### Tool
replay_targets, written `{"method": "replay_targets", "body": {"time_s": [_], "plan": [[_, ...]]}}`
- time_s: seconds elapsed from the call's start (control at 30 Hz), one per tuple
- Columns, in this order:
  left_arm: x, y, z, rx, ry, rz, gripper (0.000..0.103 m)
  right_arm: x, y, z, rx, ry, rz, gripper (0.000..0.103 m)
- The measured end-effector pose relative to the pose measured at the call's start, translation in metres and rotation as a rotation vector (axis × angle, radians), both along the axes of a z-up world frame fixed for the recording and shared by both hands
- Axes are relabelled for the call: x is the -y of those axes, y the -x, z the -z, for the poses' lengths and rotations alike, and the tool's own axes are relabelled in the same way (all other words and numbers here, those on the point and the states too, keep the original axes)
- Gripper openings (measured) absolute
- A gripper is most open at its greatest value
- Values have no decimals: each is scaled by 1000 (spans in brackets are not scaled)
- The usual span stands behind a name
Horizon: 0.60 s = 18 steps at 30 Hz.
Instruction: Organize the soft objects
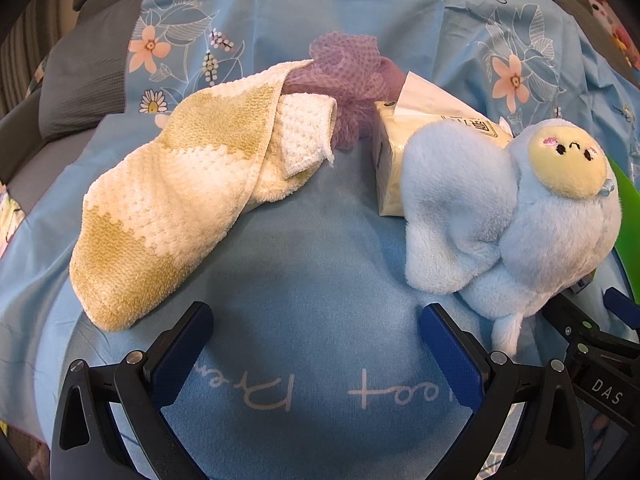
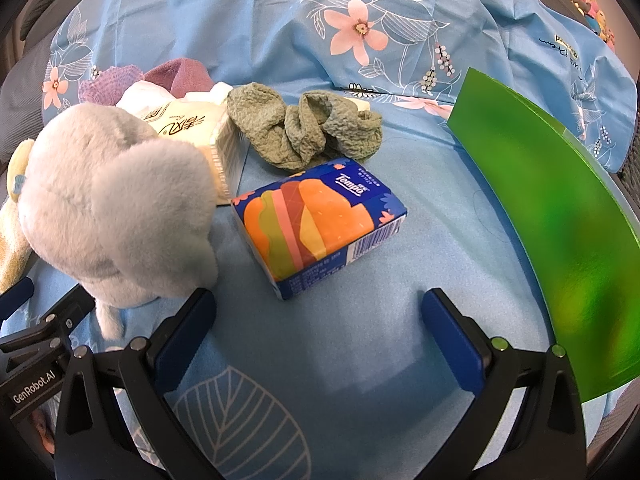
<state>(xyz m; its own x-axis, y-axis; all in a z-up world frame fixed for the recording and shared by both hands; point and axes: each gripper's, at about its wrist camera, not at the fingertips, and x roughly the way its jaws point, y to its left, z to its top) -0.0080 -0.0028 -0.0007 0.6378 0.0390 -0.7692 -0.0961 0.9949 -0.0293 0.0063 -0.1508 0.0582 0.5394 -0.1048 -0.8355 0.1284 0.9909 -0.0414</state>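
Blue flowered bedding (image 2: 280, 8) carried everything: the Tempo tissue pack (image 2: 320, 224) lay just ahead of the right tongs (image 2: 320, 320), beside the plush toy (image 2: 116, 208), with the green container (image 2: 560, 216) to its right. Spread and empty, both the right and left tongs (image 1: 316, 332) hung low; squaring up, then closing across the pack's narrower sides would likely grip best.

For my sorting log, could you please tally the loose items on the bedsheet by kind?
Tissue packs: 2, pale yellow and blue Tempo
Cloths: 2, yellow-white towel and green cloth
Plush toys: 1
Purple bath puffs: 1
Green containers: 1
Total: 7
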Motion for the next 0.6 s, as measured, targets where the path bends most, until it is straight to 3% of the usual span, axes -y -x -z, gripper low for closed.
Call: {"method": "replay_targets", "body": {"time_s": [0.2, 0.3, 0.47, 0.6], "plan": [[0, 0, -5, -34, 18, 16, 103, 0, -2, -5, -26, -14, 51, 102], [2, 8, -16, -60, 20, 69, 103, 1, 8, -19, -6, -71, 73, 102], [-16, 28, -67, 40, 92, 82, 103, -7, 30, -65, 118, -119, 8, 102], [-35, 33, -96, 63, 79, 49, 103, -18, 39, -100, 174, -199, -65, 102]]}}
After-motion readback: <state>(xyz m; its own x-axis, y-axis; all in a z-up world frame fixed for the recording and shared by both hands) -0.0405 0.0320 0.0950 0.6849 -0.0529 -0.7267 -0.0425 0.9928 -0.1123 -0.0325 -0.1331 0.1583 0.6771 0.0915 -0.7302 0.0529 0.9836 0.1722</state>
